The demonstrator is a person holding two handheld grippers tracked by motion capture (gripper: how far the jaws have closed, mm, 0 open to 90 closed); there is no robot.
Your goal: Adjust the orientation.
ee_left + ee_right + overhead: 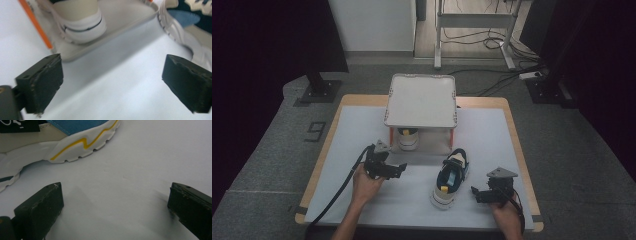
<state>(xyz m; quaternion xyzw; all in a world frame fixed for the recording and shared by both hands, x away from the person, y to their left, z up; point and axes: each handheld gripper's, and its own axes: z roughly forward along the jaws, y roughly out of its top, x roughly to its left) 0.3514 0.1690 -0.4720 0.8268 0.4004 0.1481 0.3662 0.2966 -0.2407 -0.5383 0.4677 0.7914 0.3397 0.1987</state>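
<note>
1. The left gripper [396, 169] has its jaws spread wide with nothing between them; in the left gripper view only bare white table cover shows between the pads. It sits just in front of the 2-tier shoe rack [421, 100], whose orange legs carry a grey tray on top.
2. The right gripper [479, 194] is also spread and empty, resting low near the table's front right, just beside the sole of the loose sneaker [451, 177].
3. The 1st sneaker [407, 138] stands on the rack's lower tray with its heel facing outward, close to the left orange leg. The 2nd one lies on the table cover [362, 130] in front of the rack, toe toward it.
4. Risk: lifting the loose sneaker by its soft collar with 1 gripper could let it tip or slip out.
5. Risk: the lower shelf is low, so a sneaker carried high may catch the top tray's edge and shove the light rack back.
6. Risk: sliding it in beside the stored sneaker may knock that one askew.
</note>
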